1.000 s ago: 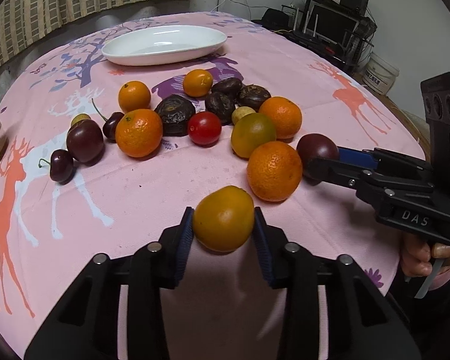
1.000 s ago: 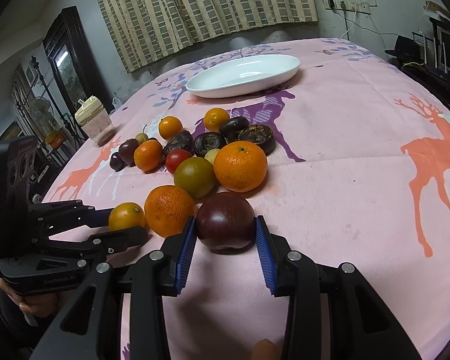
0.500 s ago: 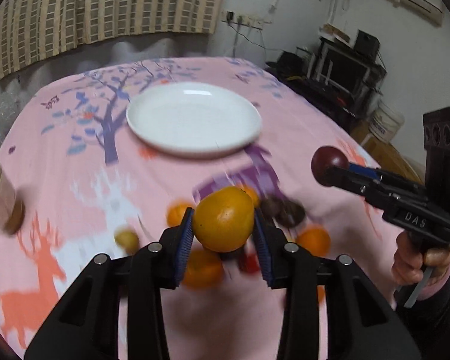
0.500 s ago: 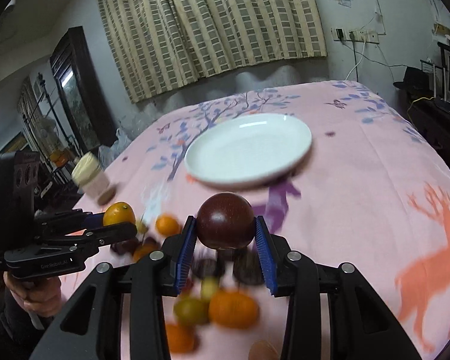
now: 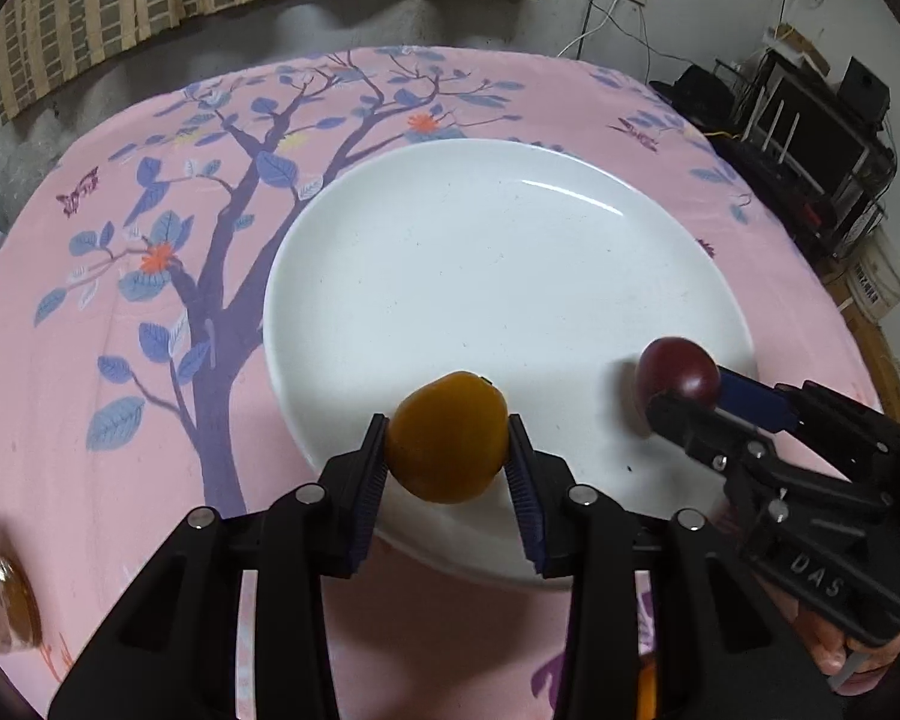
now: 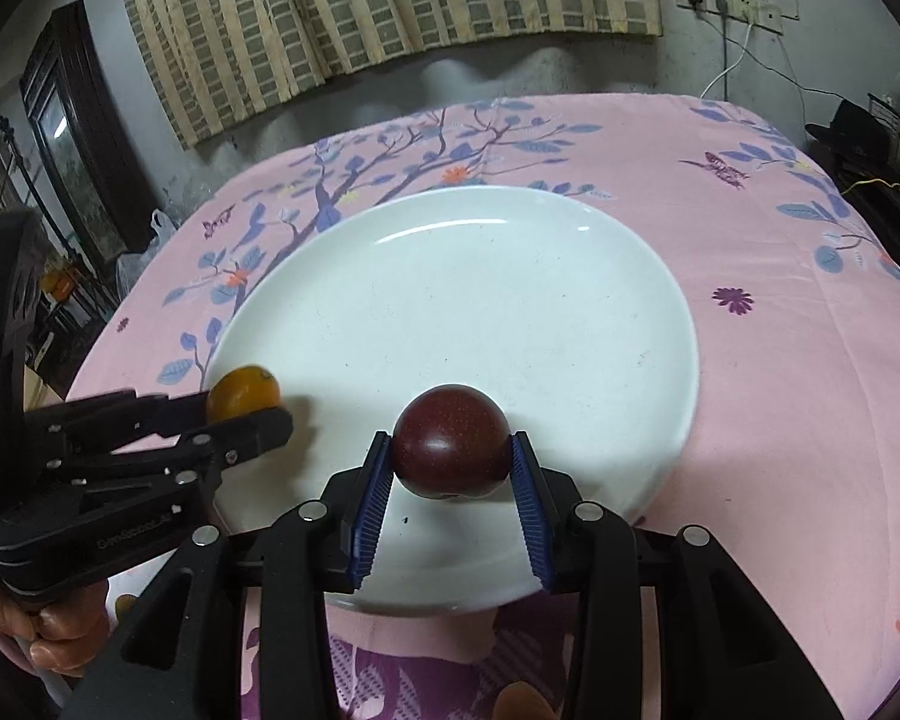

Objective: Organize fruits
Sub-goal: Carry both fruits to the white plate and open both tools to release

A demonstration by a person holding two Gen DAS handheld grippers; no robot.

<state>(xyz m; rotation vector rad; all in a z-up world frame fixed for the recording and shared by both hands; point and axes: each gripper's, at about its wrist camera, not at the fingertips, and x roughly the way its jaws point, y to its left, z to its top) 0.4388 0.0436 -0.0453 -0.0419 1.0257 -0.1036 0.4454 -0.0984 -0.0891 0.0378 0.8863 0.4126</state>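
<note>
**Two fruits held over the white plate**

Left wrist view: left gripper [image 5: 447,459] pointing down, blue pads pressed on both sides of an orange-yellow fruit [image 5: 447,438]. Fruit sits above the near rim of the white plate [image 5: 450,252]. Right gripper [image 5: 684,396] enters from the right, carrying a dark red fruit [image 5: 678,369] over the plate's right edge. Plate rests on a pink tablecloth [image 5: 120,360] printed with a purple tree. A jar [image 5: 3,600] shows at lower left, blurred.

Right wrist view: right gripper [image 6: 450,468] has the dark red fruit [image 6: 450,447] between its pads, jaws opening slightly, pads touching it. Fruit hangs over the plate's [image 6: 480,276] near part. Left gripper [image 6: 252,414] at left holds the orange-yellow fruit [image 6: 243,399] at the plate's left rim. A hand [image 6: 42,624] grips its handle.
</note>
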